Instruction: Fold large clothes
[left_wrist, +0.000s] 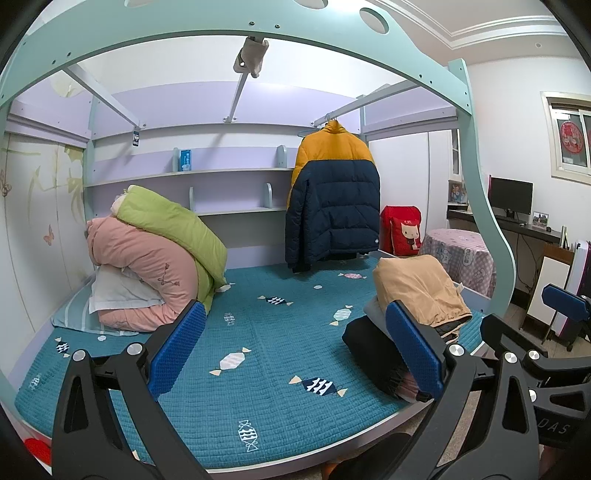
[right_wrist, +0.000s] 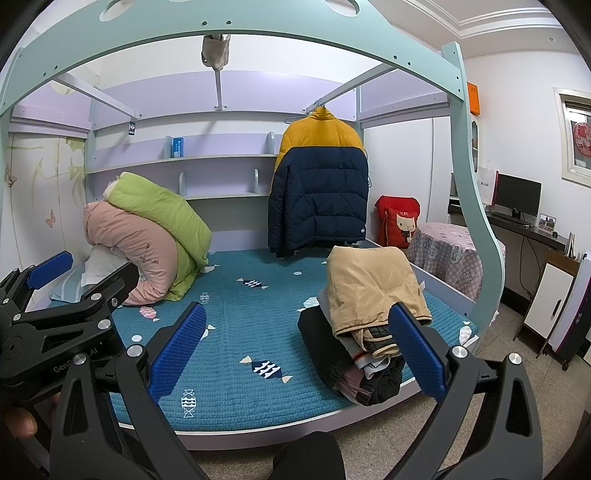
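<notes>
Beyond the left tongs (left_wrist: 295, 350), which stand wide apart and hold nothing, the left wrist view looks across a teal quilted bed (left_wrist: 258, 354) toward its back edge. A yellow-and-navy puffer jacket (left_wrist: 332, 199) hangs there from a rail on a hanger, upright, its long axis running top to bottom, collar up and hem just above the mattress. It lies ahead and slightly right of these tongs, well apart. Near the right edge of the bed a pile of folded clothes (left_wrist: 417, 295) sits topped by a tan garment, and rolled quilts (left_wrist: 155, 251) are heaped at the left edge. The right tongs show at the right margin of this view.

Over the front edge of the bed, the right wrist view shows the right tongs (right_wrist: 299, 350) equally spread and empty. The jacket (right_wrist: 321, 184) hangs almost straight ahead of them, while the folded pile (right_wrist: 369, 306) lies close by, just inside the right-hand pad. The left tongs (right_wrist: 51, 273) show at the left margin.

Judging from both views, the jacket is the next large garment to fold, and the right hand seems slightly better lined up with it; both would need to reach forward and up to lift it off the rail.
</notes>
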